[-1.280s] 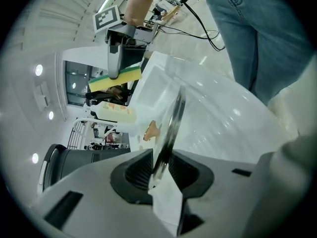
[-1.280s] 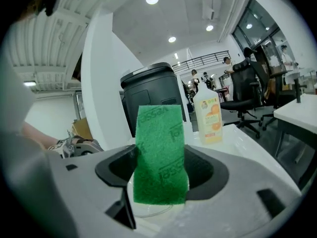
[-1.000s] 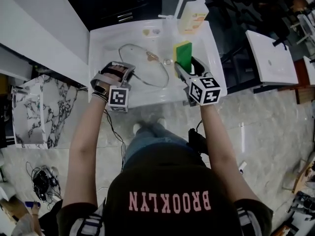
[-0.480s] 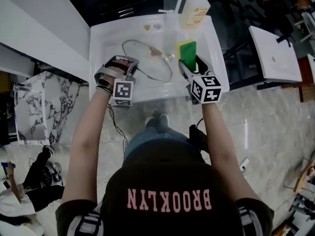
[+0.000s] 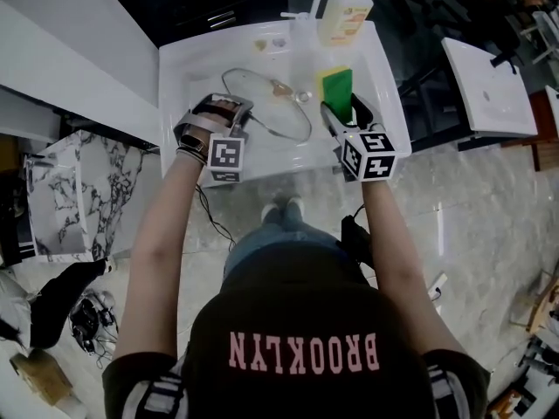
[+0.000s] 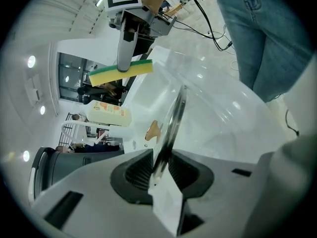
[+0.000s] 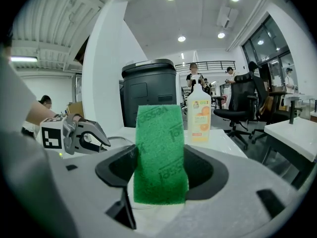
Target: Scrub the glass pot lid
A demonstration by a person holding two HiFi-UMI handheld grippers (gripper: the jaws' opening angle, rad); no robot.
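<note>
lid gripped by its rim over the sink, sponge ready but not yet on the glass
the left gripper (image 6: 159, 171) is closed tight on the rim of the glass lid (image 5: 272, 117), holding it tilted over the sink (image 5: 173, 70). the right gripper (image 7: 159, 175) is clamped on a green sponge (image 7: 160, 150), near the lid but apart from it. next, i judge, the sponge must meet the glass and rub across it.

The soap bottle (image 5: 344, 14) has print too small to read.
</note>
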